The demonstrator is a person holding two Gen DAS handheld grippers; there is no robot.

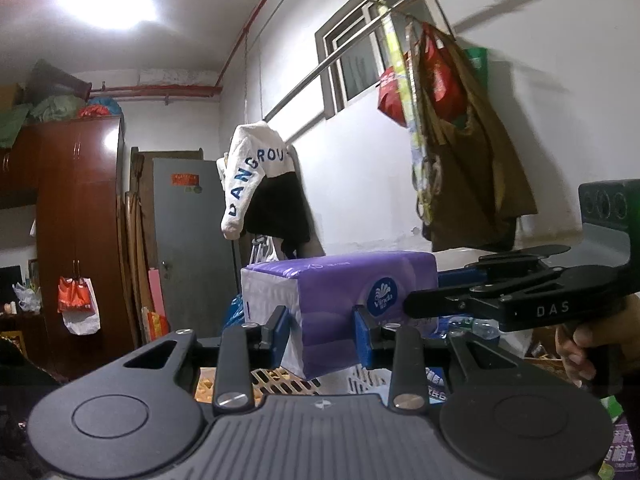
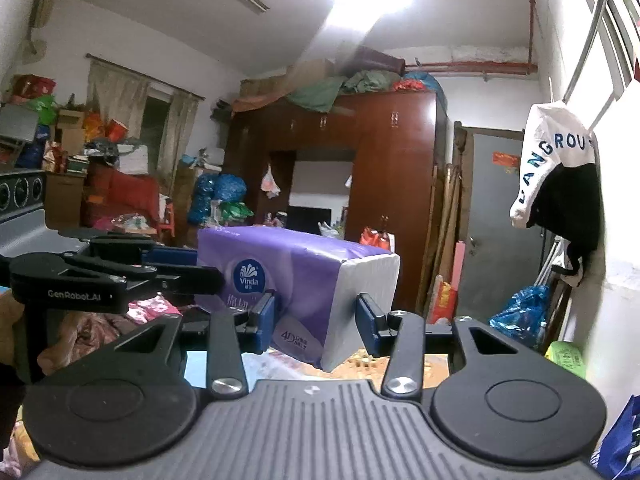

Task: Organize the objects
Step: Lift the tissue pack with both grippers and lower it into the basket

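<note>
— Where is the purple tissue pack (image 1: pixel 340 300) held?
— It is clamped in mid-air at opposite corners by the left gripper (image 1: pixel 322 334) and the right gripper (image 2: pixel 316 322); open room is seen beneath its lower edge.

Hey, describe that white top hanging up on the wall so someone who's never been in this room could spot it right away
Find the metal rail slanting down the white wall under the window. Where it ends, near the grey door, hangs the white top, draped over a black garment. Blue capital letters along its sleeve set it apart from the brown bag and red bags farther up.
</note>
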